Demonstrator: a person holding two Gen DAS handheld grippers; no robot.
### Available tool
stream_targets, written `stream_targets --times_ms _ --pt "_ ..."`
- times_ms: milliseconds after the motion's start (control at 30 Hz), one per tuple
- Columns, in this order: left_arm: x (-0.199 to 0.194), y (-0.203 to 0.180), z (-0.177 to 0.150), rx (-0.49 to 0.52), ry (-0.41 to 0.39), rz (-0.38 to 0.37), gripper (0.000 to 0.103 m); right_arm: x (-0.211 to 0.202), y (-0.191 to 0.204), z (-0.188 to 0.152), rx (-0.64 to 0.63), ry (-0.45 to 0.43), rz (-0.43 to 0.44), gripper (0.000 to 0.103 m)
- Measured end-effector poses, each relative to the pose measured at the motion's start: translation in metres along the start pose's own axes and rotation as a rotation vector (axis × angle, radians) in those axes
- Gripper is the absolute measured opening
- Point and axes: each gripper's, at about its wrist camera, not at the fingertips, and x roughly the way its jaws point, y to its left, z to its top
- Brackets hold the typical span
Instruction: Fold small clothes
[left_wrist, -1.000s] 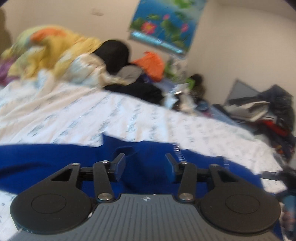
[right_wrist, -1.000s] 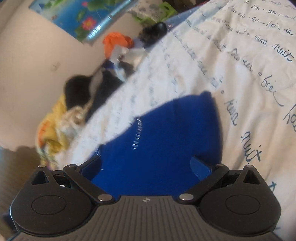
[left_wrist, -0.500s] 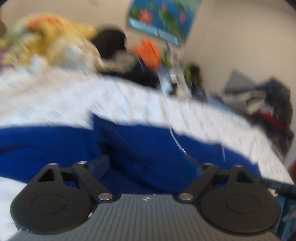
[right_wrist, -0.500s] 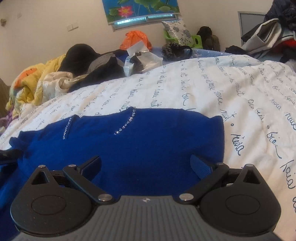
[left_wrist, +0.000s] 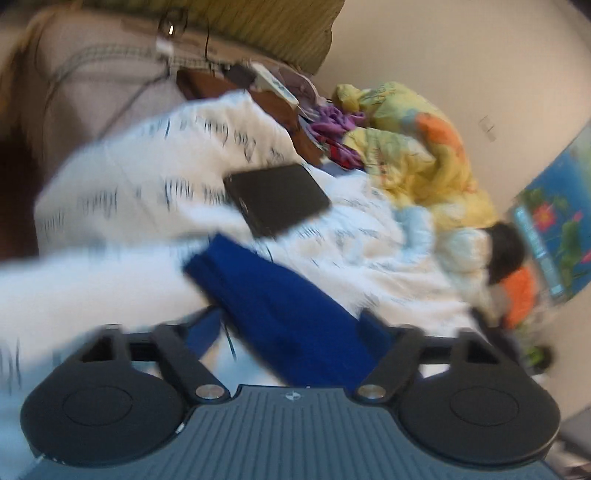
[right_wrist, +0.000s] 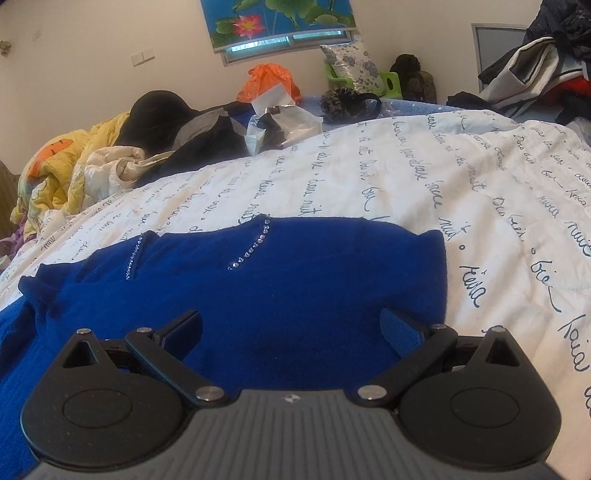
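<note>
Covering nearly everything under your hands is the bed, its white quilt (right_wrist: 424, 177) printed with dark handwriting. Along its far edge sits a heap of laundry: a yellow blanket (right_wrist: 55, 173), a black garment (right_wrist: 159, 114) and an orange bag (right_wrist: 267, 83).

Your blue sweater (right_wrist: 277, 280) lies flat on the quilt, close in front of you, a line of small rhinestones (right_wrist: 251, 249) running across its chest. One blue sleeve (left_wrist: 273, 306) stretches away to the left across the quilt, its end near a black phone (left_wrist: 275, 199) lying flat.

Your right gripper (right_wrist: 291, 328) hovers low over the sweater's body with its jaws spread wide and nothing clamped. Your left gripper (left_wrist: 291, 328) straddles the sleeve; its jaws have just been closing and now stand about half apart, the cloth between them, but the picture is too blurred to tell whether the pads press on it.
</note>
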Motion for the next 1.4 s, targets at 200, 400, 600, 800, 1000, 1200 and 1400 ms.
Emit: stream_targets --times_ms 200,400,600,800,1000,1200,1400 --pt "0.001 -0.078 0.016 0.153 -0.021 0.048 0.002 0.001 0.000 0.000 0.008 -0.004 0.001 0.103" --pt "-0.066 -0.249 -0.052 0.436 0.005 -0.525 0.001 -0.001 -0.009 0.000 0.071 -0.025 0.036 0.103" --pt "-0.108 -0.328 -0.213 0.763 0.400 -0.982 0.090 -0.007 -0.030 -0.001 0.204 -0.057 0.123 0.103" --pt "-0.100 -0.248 -0.247 0.739 0.405 -0.870 0.098 -0.009 -0.058 -0.002 0.370 -0.079 0.247 0.103" --pt "-0.053 -0.204 -0.236 0.816 0.365 -0.683 0.098 -0.002 -0.064 0.024 0.583 0.101 0.312 0.103" --pt "-0.040 -0.197 -0.224 0.734 0.360 -0.671 0.103 0.031 -0.013 0.050 0.394 0.312 0.256 0.103" --pt "-0.046 -0.202 -0.222 0.713 0.356 -0.670 0.103 0.051 0.019 0.061 0.262 0.318 0.130 0.095"
